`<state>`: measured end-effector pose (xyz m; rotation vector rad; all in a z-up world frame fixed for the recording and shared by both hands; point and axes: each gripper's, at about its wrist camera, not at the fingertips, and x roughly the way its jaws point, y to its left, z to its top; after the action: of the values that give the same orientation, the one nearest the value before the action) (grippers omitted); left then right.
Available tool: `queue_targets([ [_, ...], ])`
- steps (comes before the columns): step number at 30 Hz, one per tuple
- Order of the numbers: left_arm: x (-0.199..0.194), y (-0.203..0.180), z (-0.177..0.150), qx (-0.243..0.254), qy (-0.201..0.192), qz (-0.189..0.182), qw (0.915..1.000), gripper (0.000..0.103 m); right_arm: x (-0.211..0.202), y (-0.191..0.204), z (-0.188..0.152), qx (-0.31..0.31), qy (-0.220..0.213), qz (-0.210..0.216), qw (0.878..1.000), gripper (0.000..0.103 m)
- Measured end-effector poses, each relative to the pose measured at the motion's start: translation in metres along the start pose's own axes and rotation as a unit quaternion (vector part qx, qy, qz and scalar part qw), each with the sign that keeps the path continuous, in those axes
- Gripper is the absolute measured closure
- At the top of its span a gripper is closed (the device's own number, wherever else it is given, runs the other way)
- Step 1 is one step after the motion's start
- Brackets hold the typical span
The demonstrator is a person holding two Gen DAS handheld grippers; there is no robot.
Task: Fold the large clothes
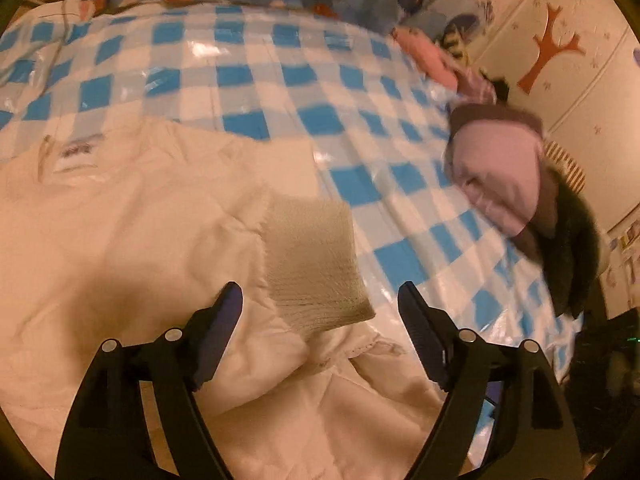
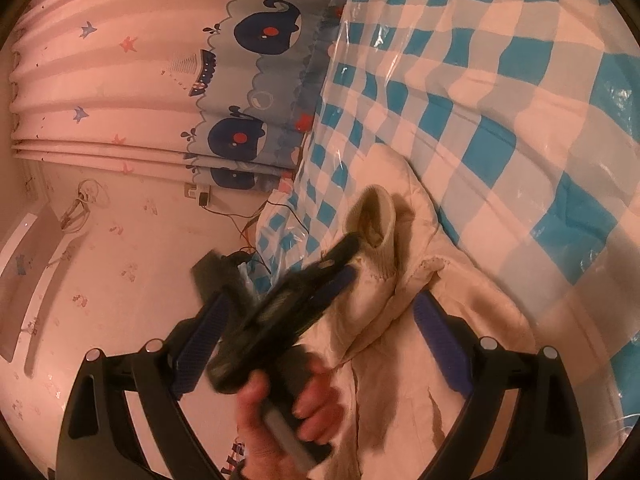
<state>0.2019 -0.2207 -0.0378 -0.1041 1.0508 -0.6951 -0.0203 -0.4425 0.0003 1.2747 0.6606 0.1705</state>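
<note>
Left tool (image 2: 280,308) motion-blurred in right view, dark-and-lilac garment pile (image 1: 516,184) smeared at bed edge

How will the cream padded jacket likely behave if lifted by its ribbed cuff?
The cream padded jacket would probably drape and sag, not hold shape: it lies in soft creases. Its ribbed knit cuff looks stretchy, so it may lengthen under load. The glossy clear plastic over the blue checked sheet suggests the jacket could slide easily when dragged.

Left gripper (image 1: 320,304) jaws spread wide, empty. Right gripper (image 2: 320,312) jaws wide too; left hand (image 2: 288,412) between them.
</note>
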Motion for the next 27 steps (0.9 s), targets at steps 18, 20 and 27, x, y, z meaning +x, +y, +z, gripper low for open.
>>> queue_targets([
  [18, -0.131, 0.285, -0.042, -0.234, -0.100, 0.077, 0.9641, 0.017, 0.192, -0.012, 0.024, -0.159, 0.176, -0.152, 0.959, 0.017],
  [20, -0.109, 0.293, -0.053, -0.229, -0.082, 0.069, 0.9676, 0.018, 0.192, -0.023, 0.028, -0.156, 0.176, -0.150, 0.960, 0.032],
  [27, -0.139, 0.244, -0.038, -0.161, -0.124, 0.101, 0.9738, 0.017, 0.160, 0.037, 0.023, -0.253, 0.104, -0.108, 0.956, 0.020],
])
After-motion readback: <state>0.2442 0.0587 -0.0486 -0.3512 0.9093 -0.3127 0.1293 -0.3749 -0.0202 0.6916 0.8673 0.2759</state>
